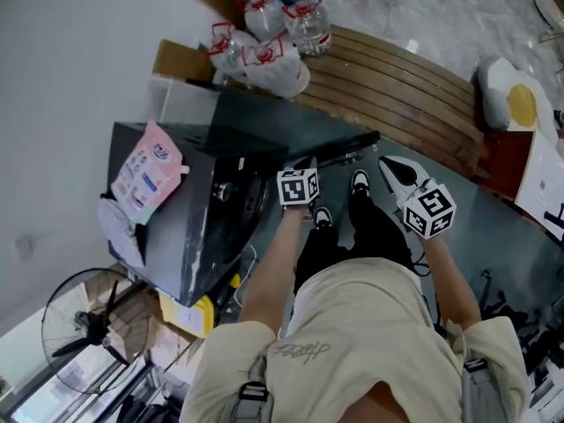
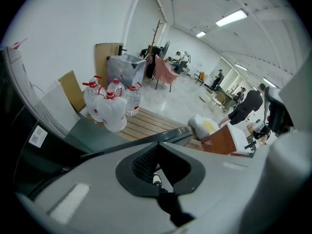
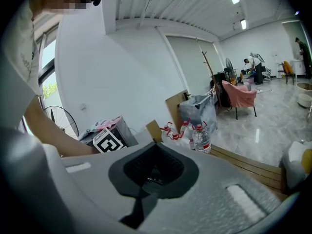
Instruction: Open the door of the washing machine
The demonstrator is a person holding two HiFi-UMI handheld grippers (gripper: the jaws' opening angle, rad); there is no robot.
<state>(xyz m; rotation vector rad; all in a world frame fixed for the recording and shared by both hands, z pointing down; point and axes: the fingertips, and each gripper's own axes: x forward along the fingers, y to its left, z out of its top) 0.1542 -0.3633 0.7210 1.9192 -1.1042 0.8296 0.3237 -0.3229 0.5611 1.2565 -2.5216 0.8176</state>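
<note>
Dark grey boxy washing machine (image 1: pixel 189 236) is sitting by the white wall, left of the person's feet, with a pink pouch (image 1: pixel 148 176) lying on top. Left tool (image 1: pixel 307 163) is hovering at its front, pressed together and empty. Right tool (image 1: pixel 389 167) is looking the same.

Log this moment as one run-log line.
scene: person standing at washing machine | left gripper: shut, empty, near machine front | right gripper: shut, empty, farther off | contact: none visible
</note>
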